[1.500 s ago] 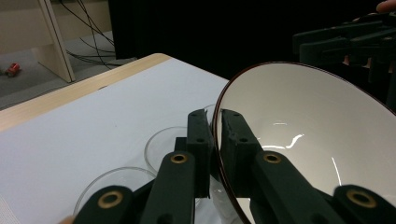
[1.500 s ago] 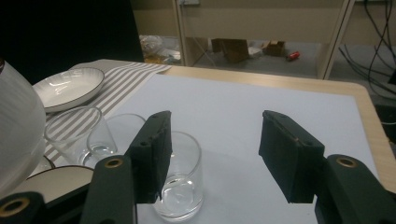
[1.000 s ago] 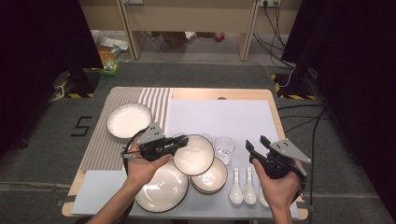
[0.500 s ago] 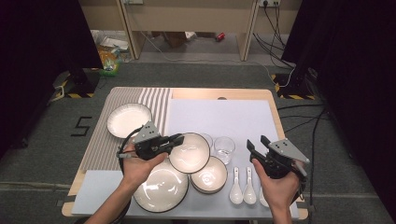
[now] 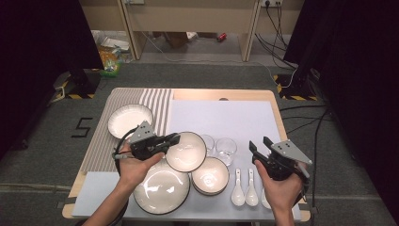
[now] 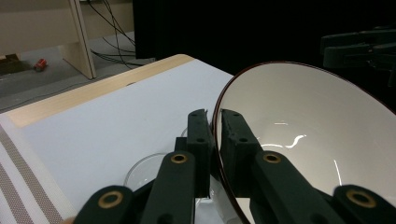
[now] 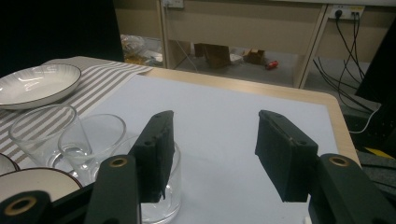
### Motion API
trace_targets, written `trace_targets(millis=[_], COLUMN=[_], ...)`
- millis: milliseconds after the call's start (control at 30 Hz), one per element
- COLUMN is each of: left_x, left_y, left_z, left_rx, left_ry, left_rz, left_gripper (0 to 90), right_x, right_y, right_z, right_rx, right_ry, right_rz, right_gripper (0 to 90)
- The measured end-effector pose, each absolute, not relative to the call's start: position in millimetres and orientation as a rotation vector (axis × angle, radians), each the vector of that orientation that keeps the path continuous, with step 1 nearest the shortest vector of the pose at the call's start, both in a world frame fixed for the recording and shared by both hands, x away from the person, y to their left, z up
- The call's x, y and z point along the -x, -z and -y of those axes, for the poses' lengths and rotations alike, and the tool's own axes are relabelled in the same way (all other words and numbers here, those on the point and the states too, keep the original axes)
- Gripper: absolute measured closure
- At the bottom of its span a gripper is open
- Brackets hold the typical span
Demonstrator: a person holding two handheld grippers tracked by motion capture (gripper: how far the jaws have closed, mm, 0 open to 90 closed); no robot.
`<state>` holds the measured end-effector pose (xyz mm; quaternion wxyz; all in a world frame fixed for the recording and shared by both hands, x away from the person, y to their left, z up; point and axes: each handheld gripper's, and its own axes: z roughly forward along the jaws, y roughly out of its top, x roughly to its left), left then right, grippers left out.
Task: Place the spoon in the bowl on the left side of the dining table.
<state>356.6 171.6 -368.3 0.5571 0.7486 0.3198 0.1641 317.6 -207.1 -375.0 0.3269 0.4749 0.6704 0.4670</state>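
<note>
1. My left gripper (image 5: pixel 173 139) was closed on the rim of the small bowl (image 5: pixel 186 151), holding it tilted above the big plate (image 5: pixel 161 187).
2. My right gripper (image 5: pixel 260 148) stood open and empty, right of the glasses (image 5: pixel 226 149).
3. The bowl lay nearer my left hand, left of these glasses.

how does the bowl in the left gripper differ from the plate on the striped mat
The held bowl is clamped by its rim in the left gripper, lifted and tilted; the plate lies flat on the striped mat, untouched. The bowl looks deeper, the plate shallower. Both are white with dark rims.
</note>
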Motion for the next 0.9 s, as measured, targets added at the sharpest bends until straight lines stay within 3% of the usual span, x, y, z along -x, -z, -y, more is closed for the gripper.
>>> trace_targets(millis=[900], left_x=[-361.3], left_y=[365.8], left_z=[-200.3], left_rx=[-1.747], left_ry=[-0.442], left_rz=[-0.825], left_gripper=[81.9], right_x=[-316.8], right_y=[374.3], right_z=[206.4], right_rx=[-1.237], right_ry=[-1.220], right_rz=[-1.754], right_gripper=[48.2])
